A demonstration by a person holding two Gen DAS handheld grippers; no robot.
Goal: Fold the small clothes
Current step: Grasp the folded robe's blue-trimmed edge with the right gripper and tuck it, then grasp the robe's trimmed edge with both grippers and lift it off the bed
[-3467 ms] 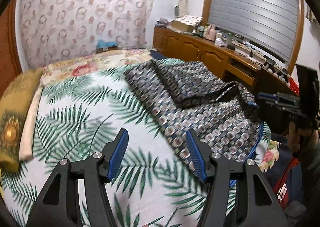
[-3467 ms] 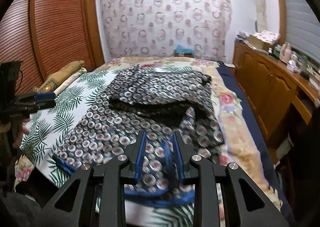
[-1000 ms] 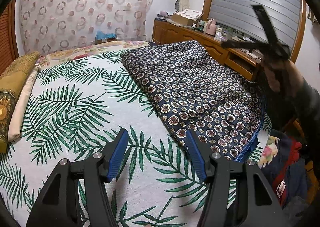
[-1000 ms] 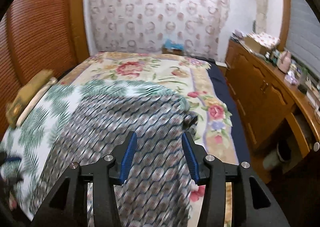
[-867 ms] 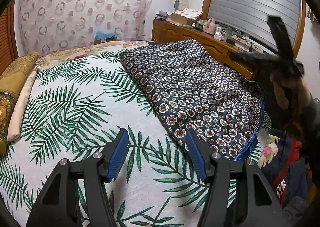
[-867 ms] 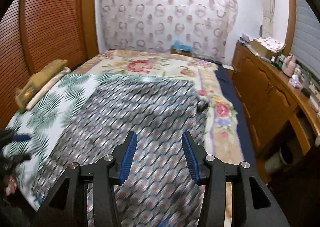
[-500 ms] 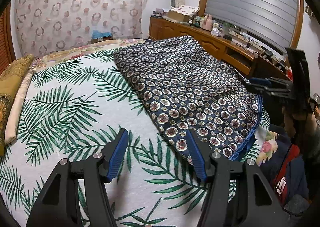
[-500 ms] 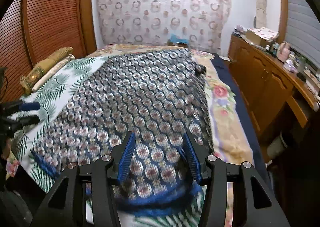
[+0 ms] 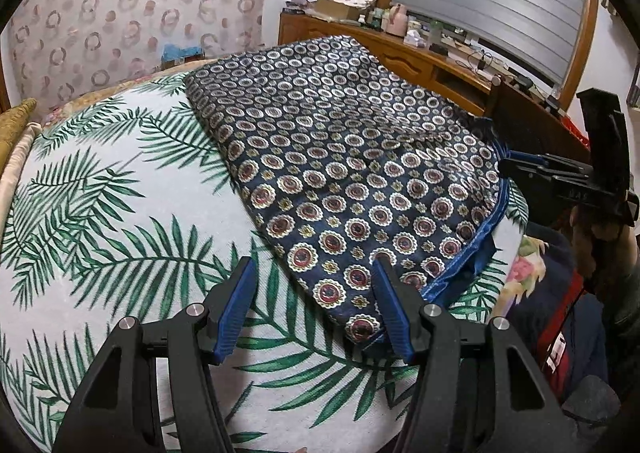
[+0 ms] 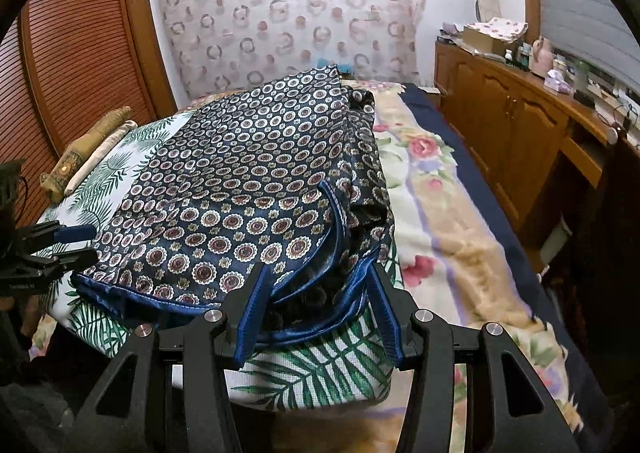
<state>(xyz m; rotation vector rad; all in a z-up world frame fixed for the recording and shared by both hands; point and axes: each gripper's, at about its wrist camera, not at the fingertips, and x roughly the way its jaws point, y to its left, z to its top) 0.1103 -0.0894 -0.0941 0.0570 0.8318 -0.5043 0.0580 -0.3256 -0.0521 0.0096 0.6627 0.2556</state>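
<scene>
On the palm-leaf bedsheet point(image 9: 120, 213), a folded navy medallion-print garment point(image 9: 340, 173), left gripper point(image 9: 312, 305) and right gripper point(image 10: 316, 309) both spread apart, nothing clamped.

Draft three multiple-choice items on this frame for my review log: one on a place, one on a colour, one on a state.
1. Where does the patterned garment lie?
A. on the palm-leaf bedspread
B. on the wooden sideboard
C. on the floor

2. What colour is the garment's hem trim?
A. red
B. bright blue
C. white

3. How do the left tongs stand?
A. shut on the garment
C. shut on a pillow
B. open, nothing gripped

Key: 1 A, leaf print shows around the cloth; 2 B, a blue band edges the near hem; 3 B, a clear gap shows between the pads.
</scene>
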